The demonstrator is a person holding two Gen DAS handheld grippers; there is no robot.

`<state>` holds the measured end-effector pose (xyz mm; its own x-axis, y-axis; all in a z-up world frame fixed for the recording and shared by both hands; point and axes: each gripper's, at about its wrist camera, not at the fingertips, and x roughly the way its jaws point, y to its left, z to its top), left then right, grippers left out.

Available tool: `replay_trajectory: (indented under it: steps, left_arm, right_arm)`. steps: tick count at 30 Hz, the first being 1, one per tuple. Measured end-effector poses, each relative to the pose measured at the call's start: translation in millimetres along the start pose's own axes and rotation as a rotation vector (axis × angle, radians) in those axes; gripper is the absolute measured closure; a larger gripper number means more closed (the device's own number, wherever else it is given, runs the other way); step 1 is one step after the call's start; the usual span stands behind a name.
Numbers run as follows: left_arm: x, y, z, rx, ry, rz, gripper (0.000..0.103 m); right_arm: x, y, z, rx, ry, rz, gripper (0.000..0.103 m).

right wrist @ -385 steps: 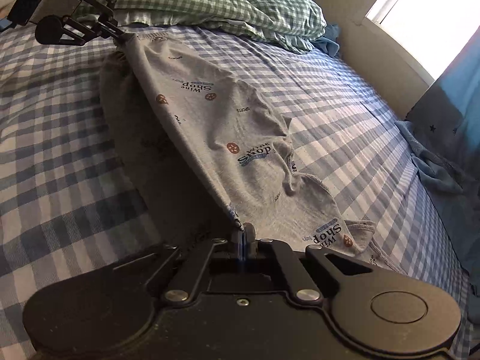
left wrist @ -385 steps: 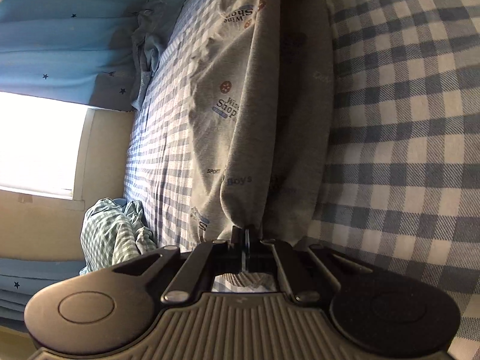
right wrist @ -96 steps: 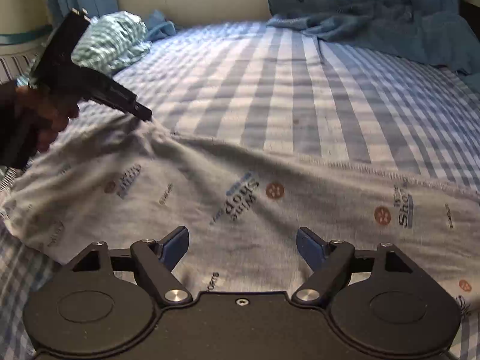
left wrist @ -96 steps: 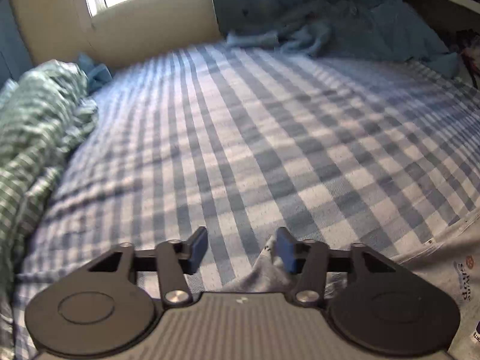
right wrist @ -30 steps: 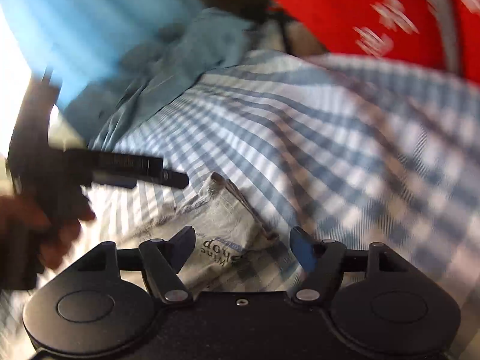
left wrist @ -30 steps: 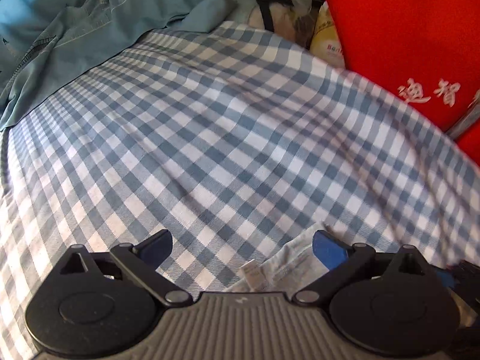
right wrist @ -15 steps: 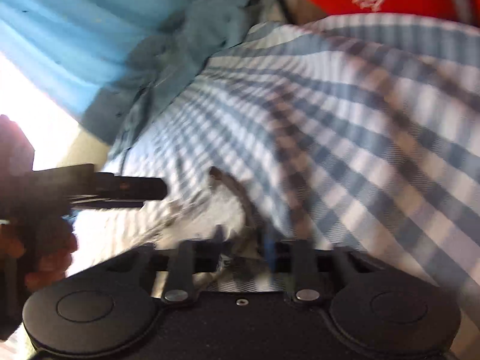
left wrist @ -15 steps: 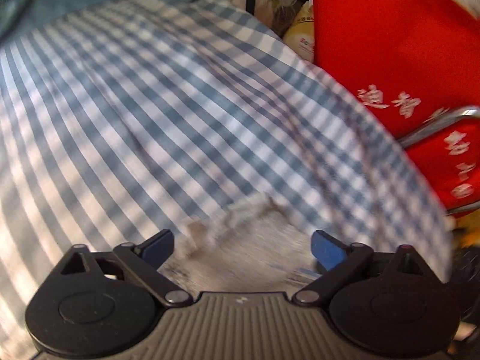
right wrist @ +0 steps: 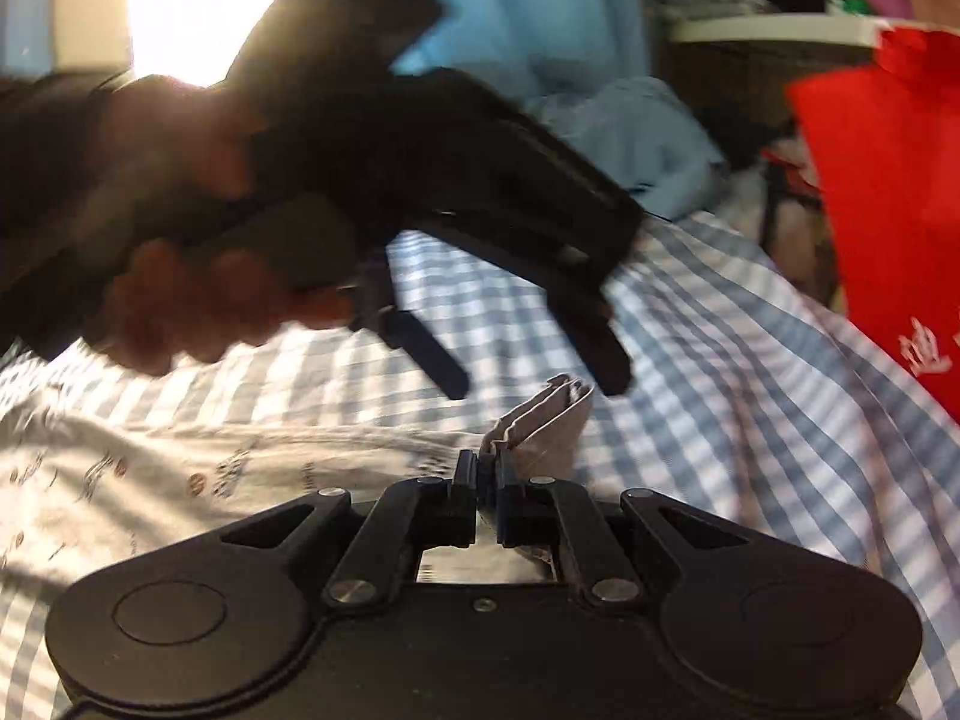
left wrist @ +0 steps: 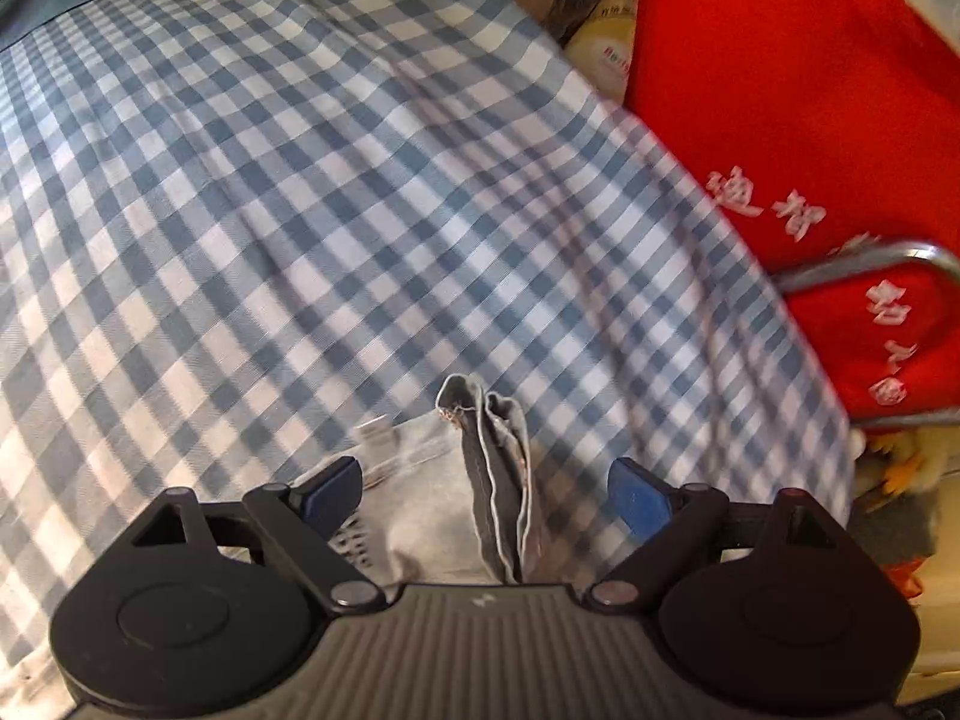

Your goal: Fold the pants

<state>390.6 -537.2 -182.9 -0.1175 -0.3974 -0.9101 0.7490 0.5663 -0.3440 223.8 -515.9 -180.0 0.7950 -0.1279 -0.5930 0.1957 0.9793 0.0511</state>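
On the bed, left wrist view:
- Left gripper (left wrist: 483,489): jaws wide apart but closing. A standing fold of the pants lies between the blue pads (left wrist: 636,495); neither pad presses on it.
- Pants (left wrist: 441,498): grey fabric at the bottom of the view, on the sheet (left wrist: 300,180). One hemmed end stands up in a narrow doubled ridge; a small label shows just beside it.
- Surroundings: a red bag (left wrist: 780,96) stands beyond the bed edge, clear of the pants.

On the bed, right wrist view:
- Right gripper (right wrist: 486,480): fingers fully together, pinching the edge of the pants (right wrist: 540,420); the cloth rises in a tented corner just ahead of the tips.
- Left gripper (right wrist: 528,360): held in the person's hand (right wrist: 198,300), angled down over that same corner, its fingers straddling the raised fold without touching it.
- Pants body: the printed grey length runs away to the left, flat on the sheet (right wrist: 750,396). How many layers it lies in cannot be told.

Progress (judgement):
- Done: the pants appear laid out lengthwise; one end is secured by the right gripper.
- In hand: the second grip on the same end, not yet made.
- Left: close the left jaws on the fabric, carry this end over toward the far end, lay it down and flatten it. No crosswise fold is visible yet, so roughly the second half of the job is judged to remain.
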Motion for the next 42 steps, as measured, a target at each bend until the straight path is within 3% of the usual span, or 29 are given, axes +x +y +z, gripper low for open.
replay_trajectory:
  steps: [2, 3, 4, 5, 6, 7, 10, 13, 14, 15, 19, 22, 24, 26, 27, 32, 35, 42]
  left_arm:
    - [5, 4, -5, -0.027, 0.019, 0.005, 0.021]
    - [7, 8, -8, -0.045, 0.022, 0.001, 0.041]
    - [8, 11, -11, -0.069, 0.024, 0.000, 0.066]
    - [9, 15, -13, -0.094, 0.027, -0.004, 0.074]
    - [9, 21, -19, -0.135, 0.017, -0.021, 0.090]
    - [7, 25, -23, -0.169, -0.003, -0.035, 0.096]
    - [-7, 31, -38, -0.222, -0.065, -0.062, 0.097]
    - [-22, 38, -46, -0.262, -0.108, -0.088, 0.097]
    - [-26, 40, -48, -0.274, -0.114, -0.095, 0.097]
    - [-30, 42, -49, -0.288, -0.118, -0.099, 0.097]
    - [-43, 48, -52, -0.354, -0.125, -0.113, 0.097]
    - [-57, 52, -61, -0.417, -0.156, -0.143, 0.097]
    - [-68, 56, -70, -0.444, -0.179, -0.162, 0.097]
    - [-76, 61, -79, -0.462, -0.196, -0.175, 0.097]
    - [-82, 64, -86, -0.467, -0.206, -0.176, 0.097]
    - [-109, 89, -123, -0.457, -0.280, -0.139, 0.097]
    - [-120, 108, -153, -0.420, -0.324, -0.048, 0.097]
    - [-100, 168, -212, -0.530, -0.273, 0.035, 0.097]
  right_arm:
    - [0, 9, 0, -0.022, 0.004, 0.003, 0.098]
    - [1, 12, 0, -0.028, 0.006, 0.007, 0.098]
    - [-2, 17, 0, -0.034, 0.008, 0.011, 0.098]
    - [-2, 20, -1, -0.042, 0.012, 0.012, 0.098]
    - [-3, 23, -2, -0.052, 0.015, 0.015, 0.098]
    - [-5, 26, -2, -0.058, 0.015, 0.017, 0.098]
    - [-11, 32, -4, -0.066, 0.010, 0.012, 0.096]
    - [-20, 36, -7, -0.074, -0.025, -0.054, 0.048]
    - [-23, 39, -9, -0.086, -0.034, -0.065, 0.024]
    - [-24, 42, -11, -0.105, -0.041, -0.078, 0.022]
    - [-23, 58, -11, -0.187, -0.065, -0.122, 0.025]
    - [-14, 74, -10, -0.244, -0.070, -0.197, 0.034]
    - [-12, 80, -7, -0.226, -0.059, -0.212, 0.061]
    - [-16, 86, -6, -0.213, -0.065, -0.223, 0.082]
    - [-18, 92, -6, -0.220, -0.073, -0.225, 0.088]
    - [-33, 124, -8, -0.306, -0.070, -0.159, 0.095]
    - [-37, 147, -12, -0.368, -0.042, -0.080, 0.095]
    - [-9, 195, -34, -0.436, 0.113, 0.092, 0.100]
